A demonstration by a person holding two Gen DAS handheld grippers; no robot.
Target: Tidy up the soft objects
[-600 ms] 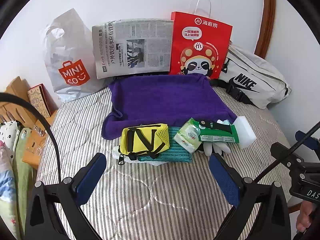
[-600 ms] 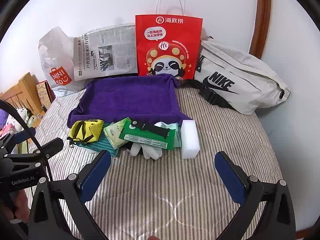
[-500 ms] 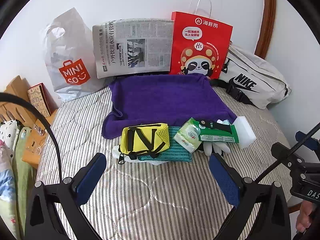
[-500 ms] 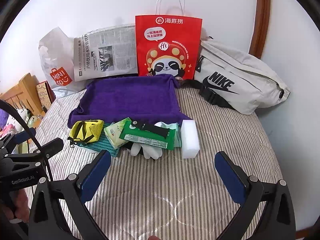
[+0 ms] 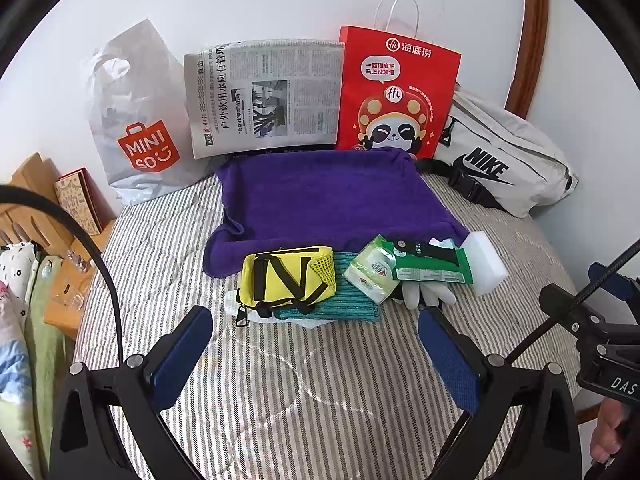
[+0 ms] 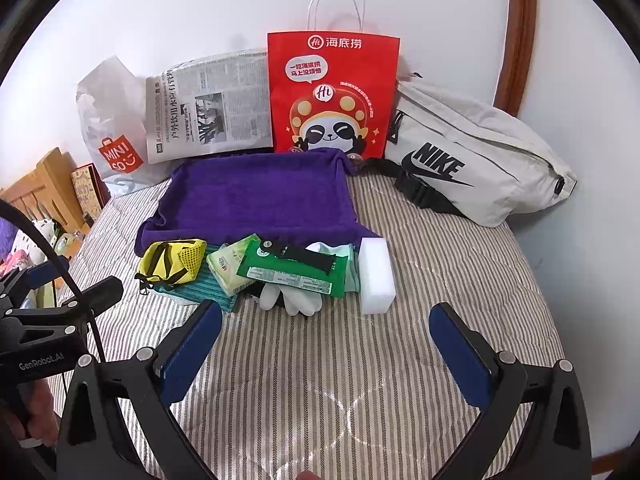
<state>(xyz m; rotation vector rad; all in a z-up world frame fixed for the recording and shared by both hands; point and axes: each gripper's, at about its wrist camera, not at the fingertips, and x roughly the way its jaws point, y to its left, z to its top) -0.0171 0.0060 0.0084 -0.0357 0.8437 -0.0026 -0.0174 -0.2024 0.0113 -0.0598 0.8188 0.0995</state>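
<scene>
While both tools hang over the bed, the scene reads as follows
Left hand-held gripper: jaws spread wide, nothing between them, above the striped quilt just in front of the pouch
Right hand-held gripper: jaws spread wide, nothing held, above the quilt in front of the glove and sponge
Bed: covered by a grey-and-white striped quilt that carries all the items
Towel: purple, laid flat in the middle of the bed, far edge against the newspaper and red bag
Pouch: yellow with black straps, at the towel's near left edge, resting on a teal cloth
Wipes: light green pack, right of the pouch, partly under a dark green packet
Strap: black, lying across the dark green packet
Glove: white, fingers sticking out from under the packets
Sponge: white block, at the right end of the row, touching the packets
Back row, left to right against the wall: white plastic bag, newspaper, red paper bag, grey waist bag
</scene>
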